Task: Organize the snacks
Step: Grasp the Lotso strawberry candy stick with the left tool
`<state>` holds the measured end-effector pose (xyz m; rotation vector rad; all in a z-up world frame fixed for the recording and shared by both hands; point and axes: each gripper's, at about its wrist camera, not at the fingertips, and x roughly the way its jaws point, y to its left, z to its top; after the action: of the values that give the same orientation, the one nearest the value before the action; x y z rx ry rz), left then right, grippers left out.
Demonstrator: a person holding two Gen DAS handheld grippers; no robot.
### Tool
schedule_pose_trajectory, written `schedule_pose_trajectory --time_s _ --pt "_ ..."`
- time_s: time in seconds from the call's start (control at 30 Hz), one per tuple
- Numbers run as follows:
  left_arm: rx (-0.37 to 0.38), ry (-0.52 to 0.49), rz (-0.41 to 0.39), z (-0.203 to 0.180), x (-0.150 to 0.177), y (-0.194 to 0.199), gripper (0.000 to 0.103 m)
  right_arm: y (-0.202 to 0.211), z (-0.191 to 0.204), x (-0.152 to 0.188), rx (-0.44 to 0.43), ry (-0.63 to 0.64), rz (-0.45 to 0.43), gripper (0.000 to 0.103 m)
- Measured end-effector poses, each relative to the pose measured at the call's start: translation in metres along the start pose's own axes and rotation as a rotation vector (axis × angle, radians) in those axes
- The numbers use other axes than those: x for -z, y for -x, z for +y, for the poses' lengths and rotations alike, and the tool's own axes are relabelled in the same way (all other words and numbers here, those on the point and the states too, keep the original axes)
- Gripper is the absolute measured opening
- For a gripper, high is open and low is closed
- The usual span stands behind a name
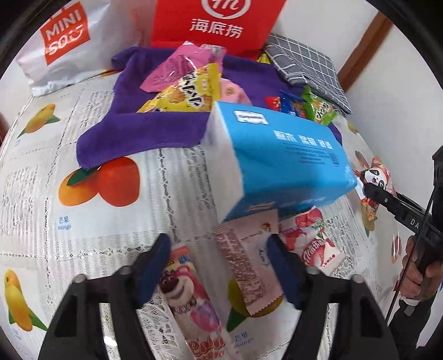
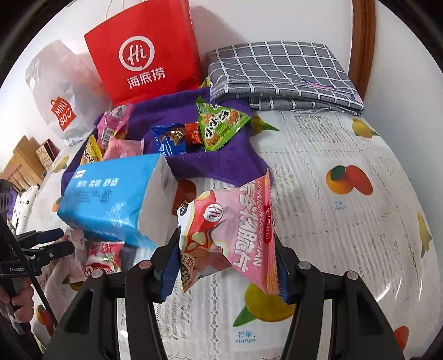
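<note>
- Right now, left gripper (image 1: 218, 249) angled down just in front of the blue tissue pack (image 1: 277, 163), jaws about half apart.
- Between those jaws: a pale pink packet (image 1: 249, 271), its top end tucked under the tissue pack's near edge, and a bear-print packet (image 1: 188, 299) lying flat on the fruit-print tablecloth (image 1: 83, 221). No clear squeeze from the pads on either one.
- Just right of the pale pink packet, also partly under the tissue pack, a strawberry packet (image 1: 318, 243).
- Right gripper (image 2: 225, 249) clamped on a pink chips bag (image 2: 229, 238), lifted clear of the tablecloth, just right of the tissue pack.
- Behind the tissue pack, a purple towel (image 1: 133, 133) carrying several snacks: a yellow packet (image 1: 182, 94), a pink packet (image 1: 177, 66), a blue packet (image 2: 169, 138) and a green packet (image 2: 221, 124).
- Farther behind, against the wall, a red paper bag (image 1: 216, 25), a white shopping bag (image 1: 66, 41) to its left and a folded grey checked cloth (image 2: 277, 72) to its right.
</note>
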<state>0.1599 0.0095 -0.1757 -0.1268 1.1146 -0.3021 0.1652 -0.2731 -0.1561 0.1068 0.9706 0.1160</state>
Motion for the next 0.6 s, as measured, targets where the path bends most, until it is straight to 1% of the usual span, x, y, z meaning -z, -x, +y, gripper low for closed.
schedule_pose_trajectory --time_s 0.03,0.07,0.23,0.37,0.5,0.6 --pt "0.006 -0.002 0.0 0.0 0.001 0.002 0.055 0.001 0.0 0.001 0.001 -0.001 -0.001 0.057" --pt "0.002 -0.002 0.001 0.001 0.003 0.004 0.052 0.002 -0.001 0.001 0.001 -0.001 -0.002 0.057" --pt "-0.067 -0.017 -0.004 0.009 0.013 0.017 0.051 0.011 0.002 0.004 -0.008 0.001 -0.015 0.056" --pt "-0.067 -0.018 0.0 0.013 0.021 0.027 0.053 0.017 0.006 0.007 -0.02 0.004 -0.024 0.056" --pt "-0.087 -0.032 0.011 0.009 0.033 0.029 0.054 0.022 0.012 0.011 -0.031 0.007 -0.028 0.056" --pt "-0.117 -0.044 0.018 0.005 0.043 0.026 0.053 0.027 0.016 0.016 -0.034 0.016 -0.031 0.056"
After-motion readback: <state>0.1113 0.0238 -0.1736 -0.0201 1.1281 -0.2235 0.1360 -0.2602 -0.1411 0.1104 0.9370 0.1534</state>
